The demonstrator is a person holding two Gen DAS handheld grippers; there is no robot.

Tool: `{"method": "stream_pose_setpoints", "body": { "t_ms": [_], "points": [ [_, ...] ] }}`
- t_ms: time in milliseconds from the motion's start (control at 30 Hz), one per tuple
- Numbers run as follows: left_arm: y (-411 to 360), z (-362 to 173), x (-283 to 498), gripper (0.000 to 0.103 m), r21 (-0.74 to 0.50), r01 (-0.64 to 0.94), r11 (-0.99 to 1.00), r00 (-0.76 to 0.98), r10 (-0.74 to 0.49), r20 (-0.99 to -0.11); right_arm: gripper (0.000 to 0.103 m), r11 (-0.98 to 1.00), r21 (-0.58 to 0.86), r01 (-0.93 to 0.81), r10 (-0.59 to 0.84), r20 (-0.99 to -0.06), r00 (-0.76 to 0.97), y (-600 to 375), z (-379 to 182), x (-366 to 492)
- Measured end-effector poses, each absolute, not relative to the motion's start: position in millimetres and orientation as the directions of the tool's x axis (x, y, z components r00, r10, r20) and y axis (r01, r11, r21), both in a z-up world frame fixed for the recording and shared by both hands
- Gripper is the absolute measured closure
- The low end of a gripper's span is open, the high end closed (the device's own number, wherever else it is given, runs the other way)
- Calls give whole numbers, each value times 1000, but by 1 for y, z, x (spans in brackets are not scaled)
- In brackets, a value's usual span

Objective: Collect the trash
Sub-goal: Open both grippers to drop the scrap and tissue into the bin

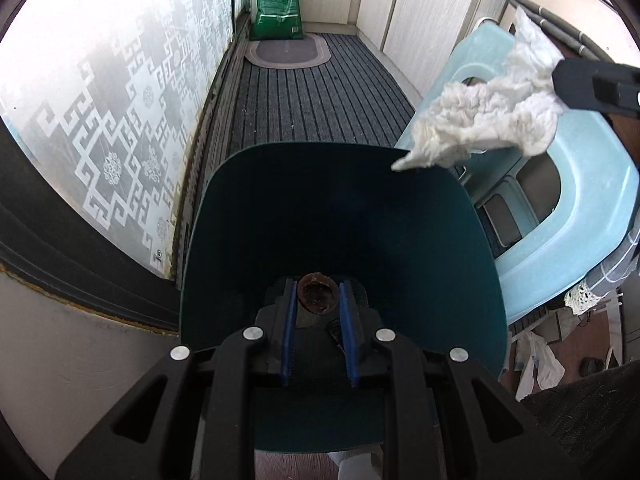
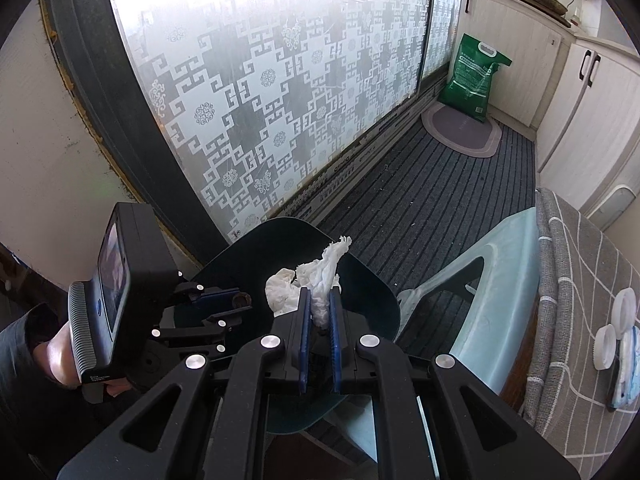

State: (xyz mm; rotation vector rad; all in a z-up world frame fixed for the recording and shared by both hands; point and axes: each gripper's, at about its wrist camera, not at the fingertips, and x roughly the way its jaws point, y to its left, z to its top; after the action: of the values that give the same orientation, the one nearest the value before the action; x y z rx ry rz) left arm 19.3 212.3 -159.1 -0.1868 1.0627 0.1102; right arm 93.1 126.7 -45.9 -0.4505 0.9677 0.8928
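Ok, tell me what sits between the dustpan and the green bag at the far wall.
Striped grey carpet, then an oval mat just before the green bag; nothing else past the dustpan. Left wrist view shows it.

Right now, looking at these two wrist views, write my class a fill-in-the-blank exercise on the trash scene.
1. The right tongs grip a crumpled white ____.
2. The left tongs hold a dark teal ____ by its handle.
3. The sack against the far wall is ____ in colour.
4. The stool beside the pan is light ____.

Missing words: tissue; dustpan; green; blue
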Motion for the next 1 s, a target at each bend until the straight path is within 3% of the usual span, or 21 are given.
{"method": "stream_pose_setpoints", "body": {
  "t_ms": [333, 633, 1000],
  "points": [
    [219, -182, 22, 77, -116, -189, 975, 407, -30, -913, 94, 574, 34, -818, 390, -890, 237, 144, -67, 95],
    [229, -175, 14, 74, -120, -208, 971, 455, -12, -890, 94, 558, 28, -829, 345, -917, 202, 157, -91, 91],
    [234, -132, 3, 86, -144, -239, 960, 618, 36, -785, 94, 548, 18, -837, 280, -946, 163, 156, -121, 90]
  ]
}}
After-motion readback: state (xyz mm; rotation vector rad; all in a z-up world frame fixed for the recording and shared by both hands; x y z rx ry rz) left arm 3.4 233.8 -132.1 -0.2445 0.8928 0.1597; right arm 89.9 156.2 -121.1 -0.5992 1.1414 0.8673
